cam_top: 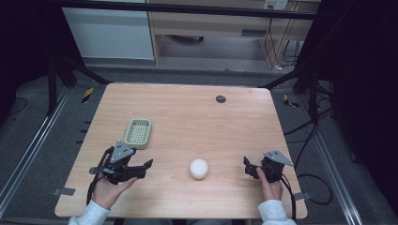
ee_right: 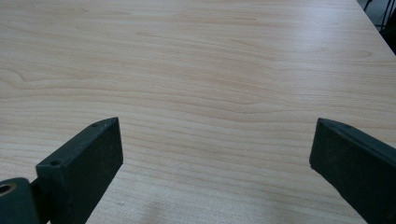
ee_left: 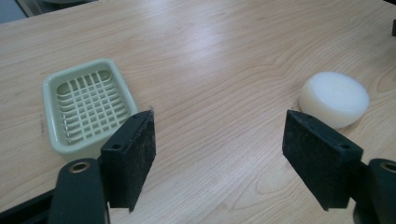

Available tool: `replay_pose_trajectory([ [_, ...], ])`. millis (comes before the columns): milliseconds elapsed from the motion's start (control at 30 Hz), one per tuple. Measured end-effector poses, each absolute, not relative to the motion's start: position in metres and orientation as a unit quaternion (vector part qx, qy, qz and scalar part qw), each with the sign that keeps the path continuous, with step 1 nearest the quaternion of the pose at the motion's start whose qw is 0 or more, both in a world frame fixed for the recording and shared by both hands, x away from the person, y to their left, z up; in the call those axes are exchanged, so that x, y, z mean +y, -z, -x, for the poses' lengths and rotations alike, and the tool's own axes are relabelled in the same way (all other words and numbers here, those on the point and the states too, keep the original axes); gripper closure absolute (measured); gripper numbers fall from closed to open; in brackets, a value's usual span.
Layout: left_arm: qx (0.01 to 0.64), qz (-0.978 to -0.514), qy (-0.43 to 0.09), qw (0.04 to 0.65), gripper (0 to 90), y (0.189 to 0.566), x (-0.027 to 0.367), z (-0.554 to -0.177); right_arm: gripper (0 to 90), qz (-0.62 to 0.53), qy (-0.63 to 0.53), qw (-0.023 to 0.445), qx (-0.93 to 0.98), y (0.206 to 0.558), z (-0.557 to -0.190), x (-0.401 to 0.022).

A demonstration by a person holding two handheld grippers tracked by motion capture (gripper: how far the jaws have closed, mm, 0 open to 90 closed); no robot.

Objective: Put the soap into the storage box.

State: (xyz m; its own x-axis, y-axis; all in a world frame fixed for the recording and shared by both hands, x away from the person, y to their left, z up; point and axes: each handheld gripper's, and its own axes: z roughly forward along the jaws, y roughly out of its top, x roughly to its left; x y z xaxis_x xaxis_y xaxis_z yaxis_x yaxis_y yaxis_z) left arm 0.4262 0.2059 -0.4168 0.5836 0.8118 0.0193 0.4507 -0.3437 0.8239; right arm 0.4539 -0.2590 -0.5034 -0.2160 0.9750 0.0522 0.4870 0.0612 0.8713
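A white round puck (cam_top: 198, 168) lies on the wooden table (cam_top: 197, 117) near the front, between my two grippers. It also sits to the right beyond the jaws (ee_left: 334, 99) in the left gripper view. A pale green slatted dish (cam_top: 139, 132) rests left of centre, seen again as the dish (ee_left: 86, 105) past the left jaw. My left gripper (cam_top: 143, 169) (ee_left: 219, 121) is open and empty, just in front of the dish and left of the puck. My right gripper (cam_top: 248, 167) (ee_right: 217, 123) is open over bare wood, right of the puck.
A small black grommet (cam_top: 220, 99) is set into the far part of the tabletop. Black frame legs, cables and a wooden desk (cam_top: 211, 28) stand on the floor beyond the table.
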Motion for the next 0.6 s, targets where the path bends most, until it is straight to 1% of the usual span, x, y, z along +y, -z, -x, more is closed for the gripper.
replay_pose_trajectory([
  [600, 0.363, -0.812, -0.205, 0.408, 23.7, 0.405, 0.162, -0.435, 3.1, -0.551, -0.406, 0.302, 0.663, 0.503, -0.454, -0.259],
])
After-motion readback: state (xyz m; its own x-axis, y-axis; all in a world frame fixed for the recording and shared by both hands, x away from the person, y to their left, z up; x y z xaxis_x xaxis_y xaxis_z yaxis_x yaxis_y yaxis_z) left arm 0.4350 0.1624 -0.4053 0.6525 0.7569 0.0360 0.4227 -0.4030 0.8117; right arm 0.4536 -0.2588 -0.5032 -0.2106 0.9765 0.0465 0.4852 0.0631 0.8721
